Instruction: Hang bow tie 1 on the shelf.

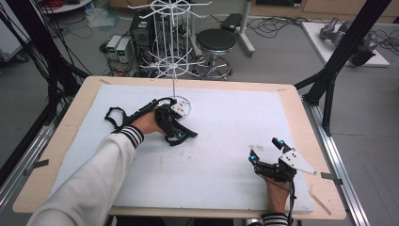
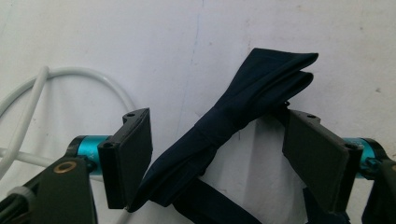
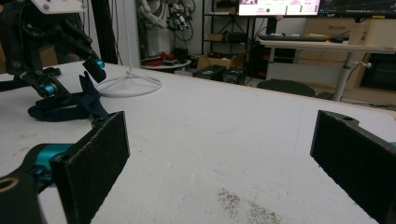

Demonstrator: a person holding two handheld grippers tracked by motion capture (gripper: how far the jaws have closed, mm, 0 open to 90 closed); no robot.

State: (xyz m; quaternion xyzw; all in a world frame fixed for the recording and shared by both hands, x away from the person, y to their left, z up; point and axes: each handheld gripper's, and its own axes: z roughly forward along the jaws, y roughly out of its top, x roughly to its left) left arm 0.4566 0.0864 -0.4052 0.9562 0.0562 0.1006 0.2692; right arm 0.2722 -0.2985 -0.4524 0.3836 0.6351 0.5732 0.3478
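Observation:
A dark navy bow tie with its strap (image 2: 243, 98) lies on the white mat (image 1: 226, 127), next to the ring base of a white wire rack (image 1: 173, 56). My left gripper (image 1: 175, 135) points down over the bow tie (image 1: 187, 134), and its jaws stand on either side of the folded cloth. The cloth runs slantwise between the pads (image 2: 133, 154) and touches them at its ends, but is not squeezed. From the right gripper view, the left gripper (image 3: 71, 78) hangs over the bow tie (image 3: 65, 108). My right gripper (image 1: 266, 149) rests at the front right, open with nothing between its jaws (image 3: 219, 158).
The rack's ring base (image 2: 70, 72) lies just behind the left gripper (image 2: 217, 154). A black strap loop (image 1: 113, 117) trails left of the left hand. The mat sits on a wooden tabletop (image 1: 301, 113); a black frame post (image 1: 329, 75), a stool (image 1: 215, 41) and cables stand beyond.

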